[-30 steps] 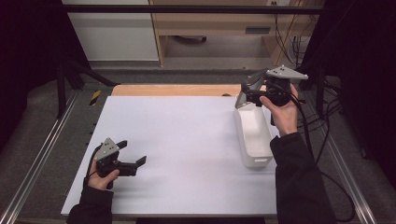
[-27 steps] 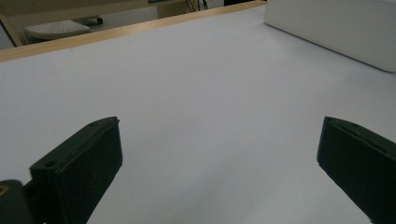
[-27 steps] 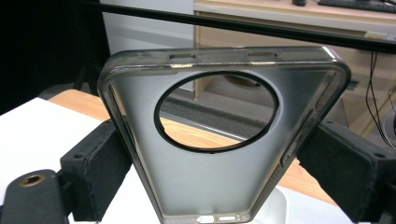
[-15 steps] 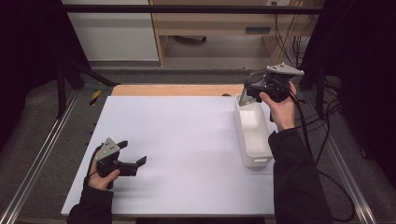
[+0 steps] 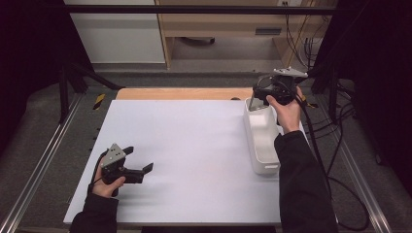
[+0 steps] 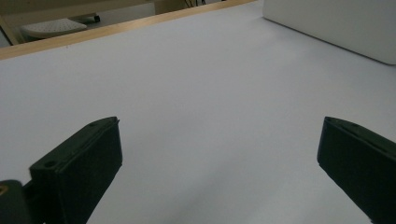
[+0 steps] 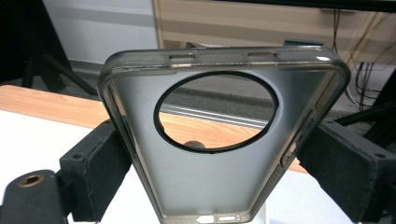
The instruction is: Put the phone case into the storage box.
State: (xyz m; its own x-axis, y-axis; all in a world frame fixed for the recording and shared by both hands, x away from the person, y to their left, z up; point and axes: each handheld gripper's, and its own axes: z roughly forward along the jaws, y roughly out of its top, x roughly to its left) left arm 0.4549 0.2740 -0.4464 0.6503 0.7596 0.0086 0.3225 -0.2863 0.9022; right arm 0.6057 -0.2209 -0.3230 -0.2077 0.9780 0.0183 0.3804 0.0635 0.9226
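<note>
A flat white tabletop (image 5: 194, 145) is lying over a light wooden board (image 5: 180, 93) that is showing along its far edge. Grey carpeted floor (image 5: 43, 126) is surrounding the table, with silver metal rails (image 5: 34, 179) running along both sides. Beyond, a pale wooden shelf unit (image 5: 218, 24) is standing beside a white cabinet panel (image 5: 114, 31). Black cables (image 5: 301, 29) are hanging at the right, and dark curtains (image 5: 24, 58) are closing in both sides.
</note>
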